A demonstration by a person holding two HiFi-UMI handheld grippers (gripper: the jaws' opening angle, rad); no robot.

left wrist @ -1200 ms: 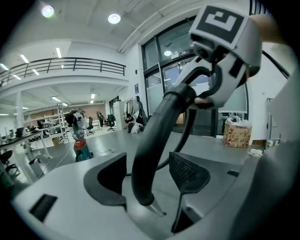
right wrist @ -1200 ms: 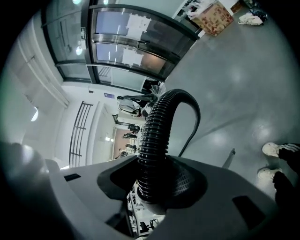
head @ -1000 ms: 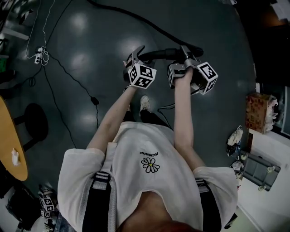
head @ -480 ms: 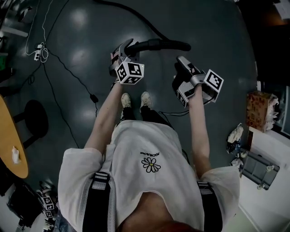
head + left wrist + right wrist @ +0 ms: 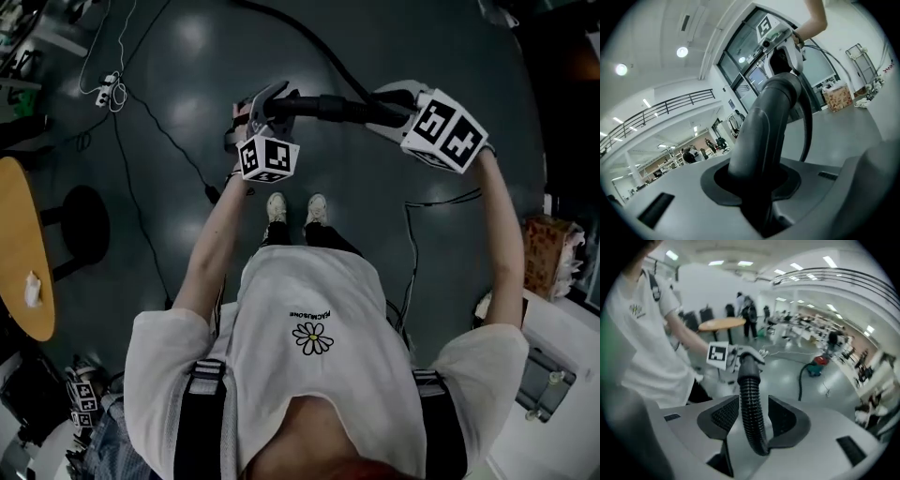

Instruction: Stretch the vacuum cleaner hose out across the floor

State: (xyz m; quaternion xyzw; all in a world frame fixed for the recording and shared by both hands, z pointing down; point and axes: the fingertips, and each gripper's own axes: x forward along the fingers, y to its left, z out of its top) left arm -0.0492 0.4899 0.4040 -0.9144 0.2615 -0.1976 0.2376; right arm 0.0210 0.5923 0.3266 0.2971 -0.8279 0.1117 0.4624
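The black vacuum hose (image 5: 330,106) is stretched between my two grippers above the dark floor, and more of it trails away at the top (image 5: 291,28). My left gripper (image 5: 265,111) is shut on the hose's smooth thick end tube (image 5: 764,122). My right gripper (image 5: 389,101) is at the tube's far right end. In the right gripper view the ribbed hose (image 5: 751,404) passes between the jaws with a gap to the left pad and only leans on the right one. The vacuum cleaner (image 5: 818,363) stands far off on the floor.
A round wooden table (image 5: 23,253) and a black stool (image 5: 77,234) stand at the left. Thin cables (image 5: 141,187) and a power strip (image 5: 109,88) lie on the floor. A cardboard box (image 5: 551,253) sits at the right. People stand in the background (image 5: 749,315).
The right gripper left the tube, swung low to the right, then came back to the hose farther right. The two grippers now stand wider apart. The left gripper stays on the tube.
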